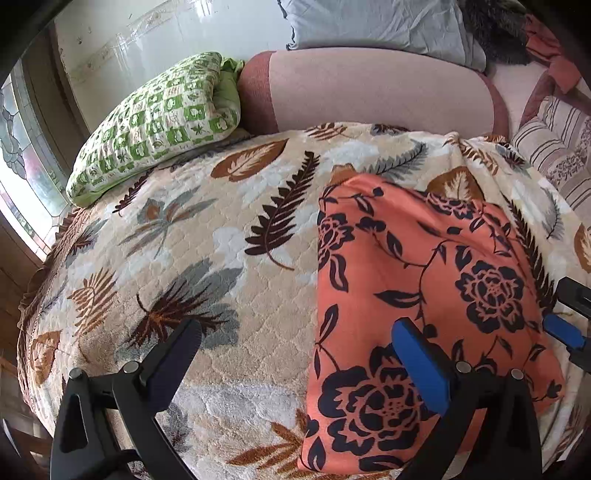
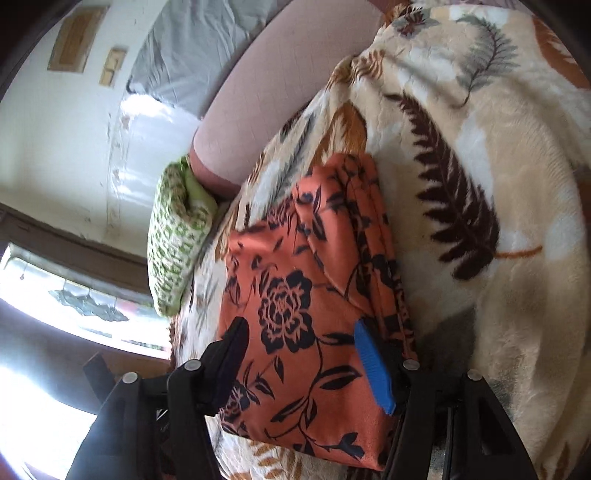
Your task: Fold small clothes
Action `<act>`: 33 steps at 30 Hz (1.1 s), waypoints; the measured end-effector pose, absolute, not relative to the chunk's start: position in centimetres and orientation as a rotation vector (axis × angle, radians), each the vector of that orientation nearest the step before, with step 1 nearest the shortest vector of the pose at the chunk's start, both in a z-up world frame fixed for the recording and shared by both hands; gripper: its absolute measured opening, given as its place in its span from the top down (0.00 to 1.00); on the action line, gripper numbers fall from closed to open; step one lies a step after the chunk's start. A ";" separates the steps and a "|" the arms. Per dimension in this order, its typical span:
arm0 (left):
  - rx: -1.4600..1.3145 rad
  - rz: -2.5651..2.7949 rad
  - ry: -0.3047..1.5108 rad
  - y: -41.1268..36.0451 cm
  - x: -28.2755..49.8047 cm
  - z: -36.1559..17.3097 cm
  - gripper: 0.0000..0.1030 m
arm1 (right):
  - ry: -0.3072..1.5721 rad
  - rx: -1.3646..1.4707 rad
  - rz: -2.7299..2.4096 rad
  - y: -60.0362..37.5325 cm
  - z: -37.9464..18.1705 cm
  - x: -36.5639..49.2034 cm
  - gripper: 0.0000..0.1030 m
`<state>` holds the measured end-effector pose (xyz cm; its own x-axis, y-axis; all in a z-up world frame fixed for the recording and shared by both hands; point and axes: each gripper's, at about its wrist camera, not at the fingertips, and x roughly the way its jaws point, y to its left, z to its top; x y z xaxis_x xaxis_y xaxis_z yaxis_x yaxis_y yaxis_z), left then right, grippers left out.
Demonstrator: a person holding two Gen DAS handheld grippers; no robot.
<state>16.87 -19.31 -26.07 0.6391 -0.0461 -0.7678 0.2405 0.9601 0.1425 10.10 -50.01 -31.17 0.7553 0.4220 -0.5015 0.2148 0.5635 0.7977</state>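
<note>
An orange garment with black roses (image 1: 424, 288) lies folded into a compact rectangle on the leaf-print blanket (image 1: 221, 258). My left gripper (image 1: 295, 336) is open and empty, hovering over the garment's left edge, its right finger above the cloth. In the right wrist view the same garment (image 2: 314, 295) shows stacked folded layers along its right side. My right gripper (image 2: 299, 336) is open, its jaws spread over the garment's near end, holding nothing. The right gripper's blue pad also shows at the left wrist view's right edge (image 1: 565, 328).
A green checked pillow (image 1: 155, 122) lies at the blanket's far left. A pink bolster (image 1: 369, 92) runs along the back, with grey bedding (image 1: 369, 22) behind. Striped cushions (image 1: 557, 147) sit at the right. A window (image 1: 22, 147) is at the left.
</note>
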 end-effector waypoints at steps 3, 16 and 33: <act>0.237 -0.173 0.850 -19.4 16.6 -25.3 0.00 | 0.726 1.009 0.113 -50.5 -31.2 10.1 0.29; 0.234 -0.166 0.852 -19.0 16.5 -25.0 0.00 | 0.742 1.020 0.083 -51.0 -31.4 10.1 0.28; 0.230 -0.173 0.893 -19.5 18.1 -26.3 0.00 | 0.734 1.007 0.070 -52.0 -31.5 9.7 0.28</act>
<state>18.10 -19.49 -26.27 0.6157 -0.0535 -0.7861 0.2439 0.9616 0.1256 9.72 -52.03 -31.53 0.7614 0.3771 -0.5273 0.2713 0.5534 0.7875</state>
